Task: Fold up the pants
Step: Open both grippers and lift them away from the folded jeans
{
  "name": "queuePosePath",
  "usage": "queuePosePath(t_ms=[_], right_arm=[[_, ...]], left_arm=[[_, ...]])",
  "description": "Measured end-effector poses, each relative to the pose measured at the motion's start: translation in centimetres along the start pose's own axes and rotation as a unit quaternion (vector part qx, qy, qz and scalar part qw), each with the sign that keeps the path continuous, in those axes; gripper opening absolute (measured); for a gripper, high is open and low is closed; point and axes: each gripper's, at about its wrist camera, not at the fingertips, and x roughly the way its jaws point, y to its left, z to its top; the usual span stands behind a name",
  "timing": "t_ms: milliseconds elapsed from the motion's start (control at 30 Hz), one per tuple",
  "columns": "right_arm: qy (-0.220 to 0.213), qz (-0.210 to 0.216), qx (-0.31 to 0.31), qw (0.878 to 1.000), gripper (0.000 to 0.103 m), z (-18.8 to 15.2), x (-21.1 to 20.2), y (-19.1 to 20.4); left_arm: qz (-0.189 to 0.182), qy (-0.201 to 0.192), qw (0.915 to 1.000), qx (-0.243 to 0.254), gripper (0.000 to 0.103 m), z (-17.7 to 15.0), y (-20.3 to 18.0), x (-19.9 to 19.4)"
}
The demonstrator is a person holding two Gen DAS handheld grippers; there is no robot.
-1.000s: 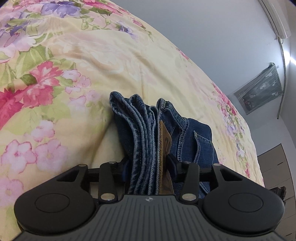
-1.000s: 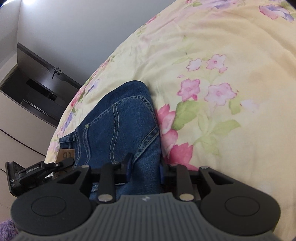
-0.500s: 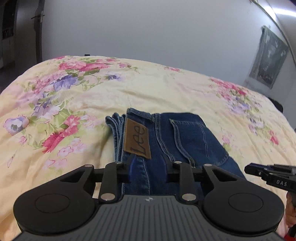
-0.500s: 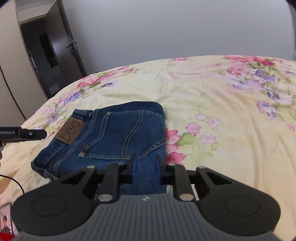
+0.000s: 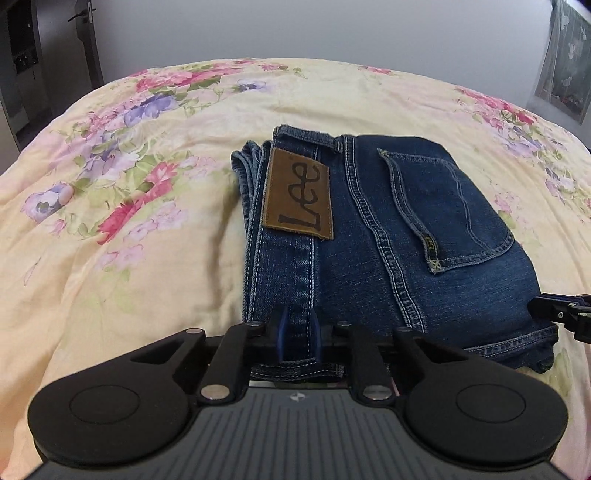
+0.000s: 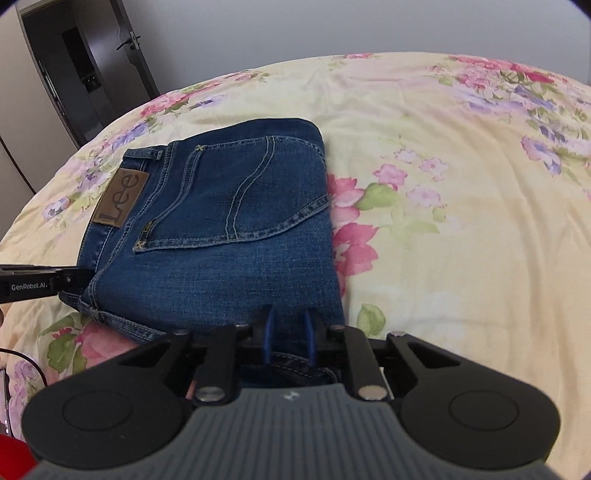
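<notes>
Dark blue jeans (image 5: 399, 236) lie folded into a compact stack on the flowered bedspread (image 5: 129, 206), back pocket and brown Lee patch (image 5: 299, 195) up. My left gripper (image 5: 297, 334) is above the near edge by the waistband, its jaws a narrow gap apart; whether they hold cloth is unclear. In the right wrist view the jeans (image 6: 236, 236) lie ahead, and my right gripper (image 6: 288, 332) stands the same way over their near edge. Each gripper shows at the other view's side: the right gripper in the left wrist view (image 5: 561, 314), the left gripper in the right wrist view (image 6: 40, 284).
A dark door (image 6: 85, 74) stands past the bed at the far left, a grey wall (image 5: 314, 29) behind the bed. A wall hanging (image 5: 565, 66) is at the far right. A thin cable (image 6: 26, 362) lies at the bed's near left edge.
Both grippers have risen and drawn back from the jeans, so the views now look down on the folded stack. The jeans lie flat and still.
</notes>
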Motion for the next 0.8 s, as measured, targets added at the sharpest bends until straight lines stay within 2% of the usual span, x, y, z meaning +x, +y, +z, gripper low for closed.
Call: queuePosePath(t_ms=[33, 167, 200, 267, 333, 433, 467, 533, 600, 700, 800], right_arm=[[-0.007, 0.002, -0.002, 1.0, 0.018, 0.3, -0.8, 0.2], [-0.047, 0.003, -0.017, 0.999, 0.019, 1.5, -5.4, 1.2], [-0.059, 0.0, -0.026, 0.998, 0.02, 1.8, -6.9, 1.6], [-0.084, -0.005, -0.043, 0.995, 0.03, 2.1, -9.9, 2.4], [-0.109, -0.007, -0.054, 0.993, 0.033, 2.2, -12.9, 2.9], [-0.136, -0.007, -0.062, 0.989, 0.035, 1.8, -17.1, 3.6], [-0.142, -0.009, -0.065, 0.988, 0.036, 1.4, -18.4, 3.8], [-0.152, -0.01, -0.069, 0.986, 0.039, 0.4, -20.6, 4.2], [-0.164, -0.009, -0.067, 0.984, 0.043, -1.0, -22.5, 4.4], [-0.174, -0.01, -0.051, 0.983, 0.046, -3.2, -24.3, 4.8], [-0.173, -0.001, -0.048, 0.984, 0.052, -5.5, -24.8, 5.5]], left_arm=[[0.004, -0.01, 0.9999, 0.002, 0.021, 0.3, -0.4, -1.1], [0.007, -0.055, 0.9982, 0.02, 0.021, 1.0, -2.3, -5.9], [0.008, -0.069, 0.9973, 0.023, 0.023, 1.2, -3.0, -7.4], [0.007, -0.092, 0.9955, 0.024, 0.029, 1.3, -4.2, -10.2], [0.008, -0.113, 0.9932, 0.026, 0.035, 1.4, -5.4, -13.3], [0.046, -0.13, 0.9902, 0.02, 0.037, 1.2, -7.0, -16.8], [0.049, -0.142, 0.9886, 0.009, 0.039, 1.0, -7.2, -18.1], [0.05, -0.16, 0.9858, -0.012, 0.052, 0.5, -7.6, -20.5], [0.057, -0.176, 0.9827, -0.015, 0.058, -0.4, -8.2, -22.2], [0.088, -0.178, 0.9801, -0.009, 0.066, -1.9, -9.4, -23.3], [0.101, -0.177, 0.9789, -0.012, 0.078, -3.9, -10.2, -23.5]])
